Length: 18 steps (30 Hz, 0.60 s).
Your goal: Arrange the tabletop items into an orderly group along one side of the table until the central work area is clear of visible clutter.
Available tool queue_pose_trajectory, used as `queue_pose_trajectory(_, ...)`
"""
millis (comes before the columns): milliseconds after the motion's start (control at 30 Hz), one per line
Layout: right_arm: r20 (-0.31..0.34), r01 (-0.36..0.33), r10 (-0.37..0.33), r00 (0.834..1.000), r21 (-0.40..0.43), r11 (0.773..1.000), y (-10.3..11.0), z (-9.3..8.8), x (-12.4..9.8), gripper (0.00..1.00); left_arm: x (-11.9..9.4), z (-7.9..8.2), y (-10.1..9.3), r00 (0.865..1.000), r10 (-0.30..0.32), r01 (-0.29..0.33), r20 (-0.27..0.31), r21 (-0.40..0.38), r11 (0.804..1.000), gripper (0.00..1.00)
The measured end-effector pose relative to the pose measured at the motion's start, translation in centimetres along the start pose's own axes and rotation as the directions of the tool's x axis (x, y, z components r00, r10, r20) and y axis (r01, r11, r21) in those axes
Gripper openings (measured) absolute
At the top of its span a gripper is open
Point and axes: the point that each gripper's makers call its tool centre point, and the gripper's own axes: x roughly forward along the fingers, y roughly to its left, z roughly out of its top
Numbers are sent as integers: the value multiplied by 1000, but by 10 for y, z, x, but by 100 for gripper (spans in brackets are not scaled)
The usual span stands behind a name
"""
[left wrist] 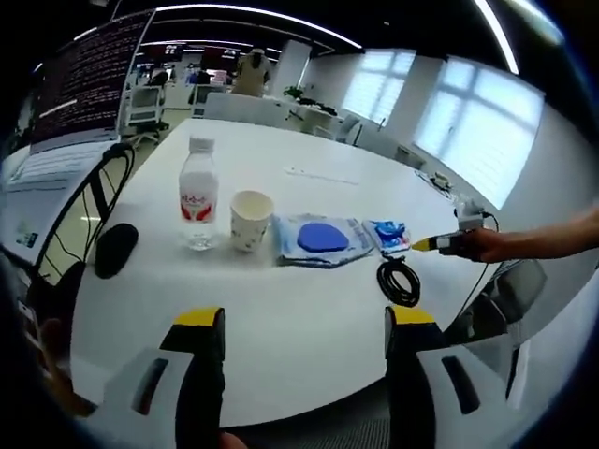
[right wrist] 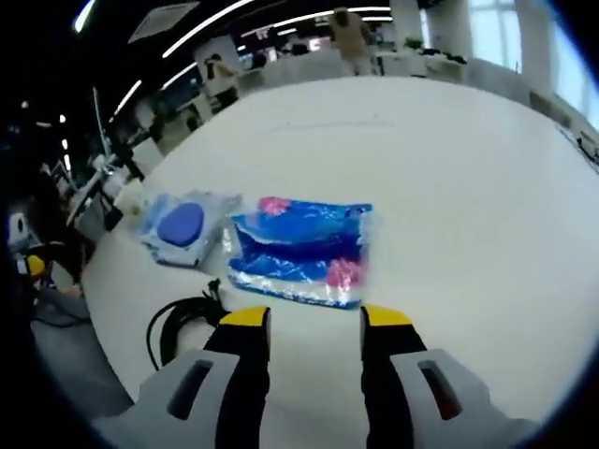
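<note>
**While the row forms, the right tool lines up on the blue packet**

Although four items already sit in a rough line along one side of the round white tabletop (left wrist: 309, 318), the tidying looks only partly done; in the left gripper view the clear plastic water bottle with the red label (left wrist: 198, 195) stands upright, the white paper cup (left wrist: 251, 220) stands just beside it, the clear plastic bag holding a round blue object (left wrist: 320, 239) lies next along, and the blue and pink printed plastic packet (left wrist: 387, 233) lies at the end of the row; the coiled black cable (left wrist: 400, 282) lies nearer the edge, apart from that line, and seems the piece not yet tidied.

The right tool (right wrist: 316, 320) has its jaws apart and empty, aimed at the near edge of the printed packet (right wrist: 301, 247), close to it but not touching; the bagged blue object (right wrist: 182, 224) lies just beside the packet and the cable (right wrist: 180, 323) near the tool's side. The left tool (left wrist: 306, 323) hangs with jaws apart over bare tabletop, well short of the row.

By my judgement the step in hand is a grasp or nudge of the packet; the next move calls for easing forward onto its thin, slippery edge, closing low, then aligning it; the cable probably follows.
</note>
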Motion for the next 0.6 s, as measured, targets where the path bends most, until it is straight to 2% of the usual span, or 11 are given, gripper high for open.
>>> queue_pose_trajectory(167, 41, -29, 31, 999, -40, 999, 13, 7, -13, 53, 4, 7, -1, 1000, -15, 15, 4, 12, 1000, 70)
queue_pose_trajectory(267, 74, -51, 56, 996, -72, 996, 22, 15, -20, 57, 6, 11, -1, 1000, -22, 22, 7, 28, 999, 70)
queue_pose_trajectory(333, 112, -76, 86, 990, -91, 993, 37, 23, -31, 60, 7, 15, -1, 1000, -27, 26, 3, 51, 998, 70)
queue_pose_trajectory(467, 130, -112, 128, 983, -127, 986, 61, 28, -44, 77, 7, 29, 0, 999, -34, 32, 24, 78, 996, 70)
queue_pose_trajectory(500, 134, -119, 137, 981, -131, 984, 59, 28, -41, 79, 7, 31, 0, 999, -34, 32, 25, 86, 996, 70)
queue_pose_trajectory(600, 154, -144, 161, 975, -114, 983, 71, 30, -47, 83, 8, 37, 2, 999, -40, 37, 28, 100, 994, 71)
